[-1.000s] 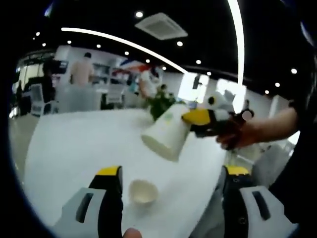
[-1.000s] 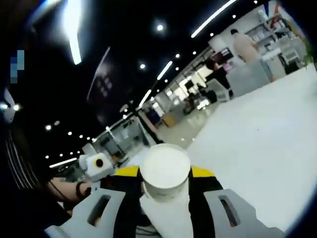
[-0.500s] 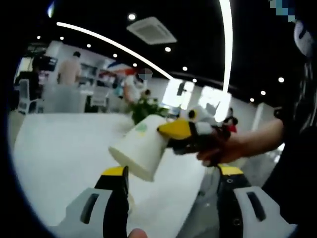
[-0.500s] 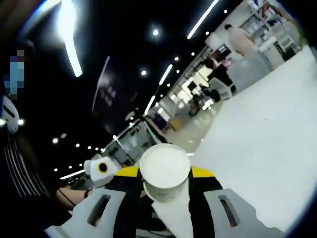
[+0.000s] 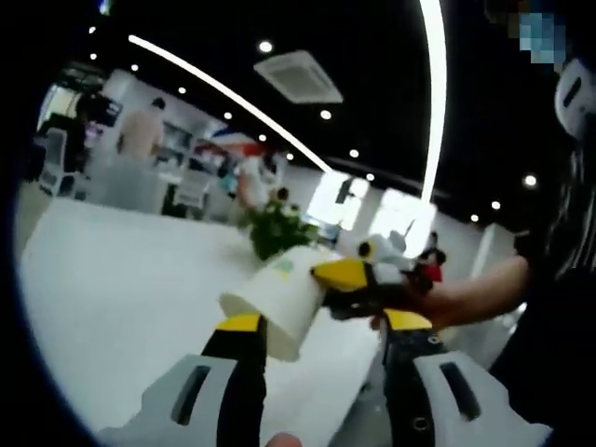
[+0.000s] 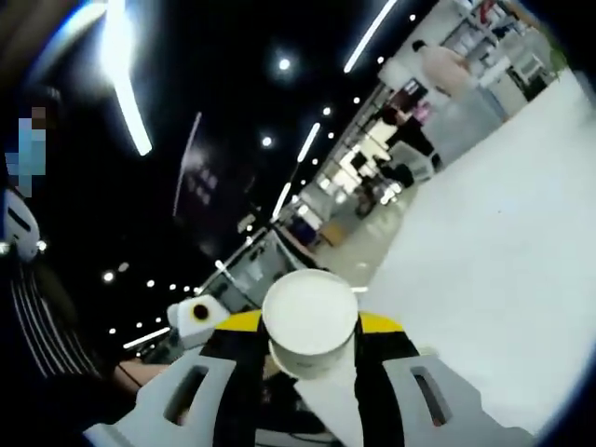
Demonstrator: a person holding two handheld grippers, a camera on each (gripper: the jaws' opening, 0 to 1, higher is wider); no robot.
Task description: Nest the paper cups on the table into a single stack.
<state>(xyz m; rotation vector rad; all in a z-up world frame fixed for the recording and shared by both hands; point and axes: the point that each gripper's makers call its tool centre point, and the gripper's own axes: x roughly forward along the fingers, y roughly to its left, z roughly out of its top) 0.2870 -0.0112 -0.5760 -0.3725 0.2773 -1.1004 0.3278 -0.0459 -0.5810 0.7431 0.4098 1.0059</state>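
A white paper cup with a small green mark hangs tilted in the air, mouth toward the lower left. My right gripper comes in from the right, shut on the cup's base end, with a hand behind it. The cup's rim sits just above the yellow-tipped jaws of my left gripper, which stand apart and open, touching nothing. In the right gripper view the cup's round bottom faces the camera, pinched between the jaws of my right gripper.
The white table spreads left and away under the cup, and also shows as the table at the right. A green plant stands at its far edge. People and furniture stand far behind.
The held cup has come down and nearer to my left gripper's jaws. The small cup seen on the table between those jaws a second ago is now out of sight behind it.
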